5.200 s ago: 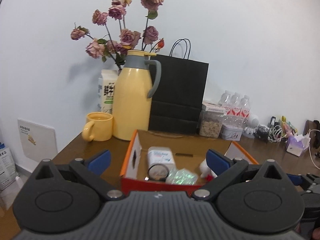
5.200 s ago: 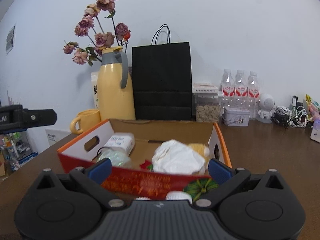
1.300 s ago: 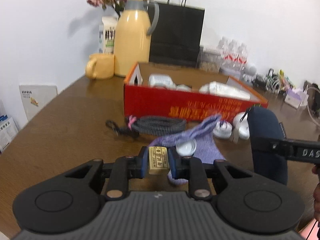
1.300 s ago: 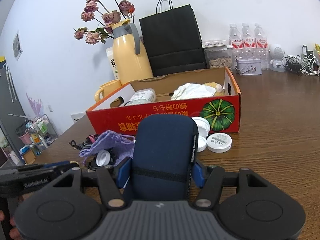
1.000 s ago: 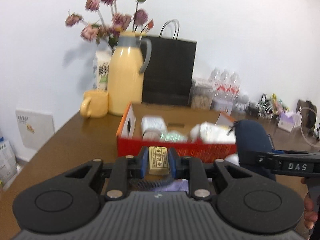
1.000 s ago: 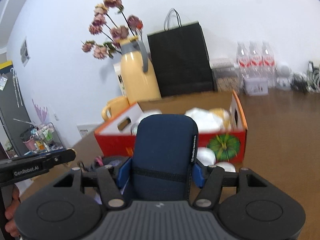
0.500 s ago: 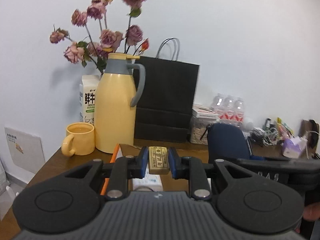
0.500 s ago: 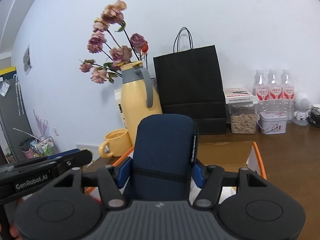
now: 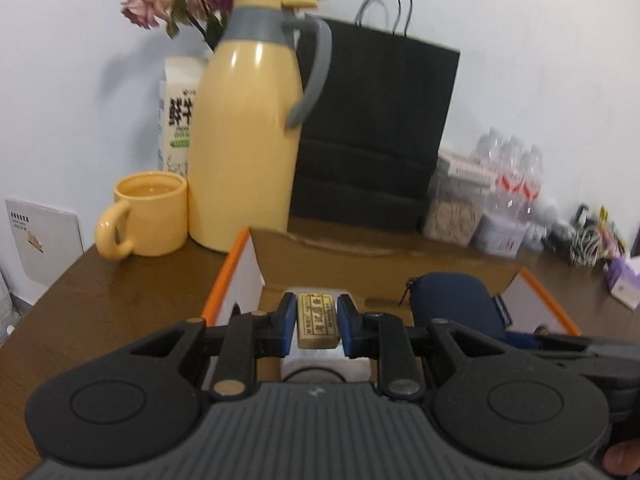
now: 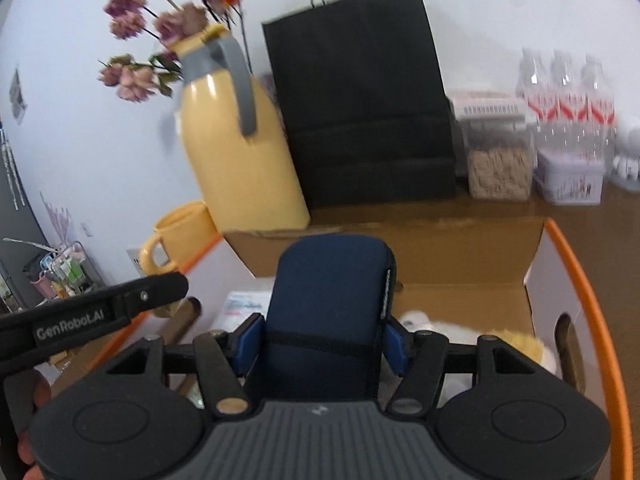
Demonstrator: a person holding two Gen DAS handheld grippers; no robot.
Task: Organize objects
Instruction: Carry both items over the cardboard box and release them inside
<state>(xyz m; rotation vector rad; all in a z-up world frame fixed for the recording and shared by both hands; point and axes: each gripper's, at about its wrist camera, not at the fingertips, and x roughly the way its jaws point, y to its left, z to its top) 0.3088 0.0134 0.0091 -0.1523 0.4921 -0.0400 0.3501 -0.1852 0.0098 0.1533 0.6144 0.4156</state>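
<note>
Box [image 10: 576, 280] already holds white tub, crumpled white item. Left gripper [image 9: 316, 320] clamped on small gold block [image 9: 315, 319], right gripper [image 10: 322, 340] clamped on navy pouch [image 10: 328, 304], both hovering over box interior. Remaining, by look: release both inside. Table in front of box hidden, so other leftovers unknown.

left claw [image 9: 317, 322] clamped, right claw [image 10: 322, 342] clamped, both tilted down
</note>
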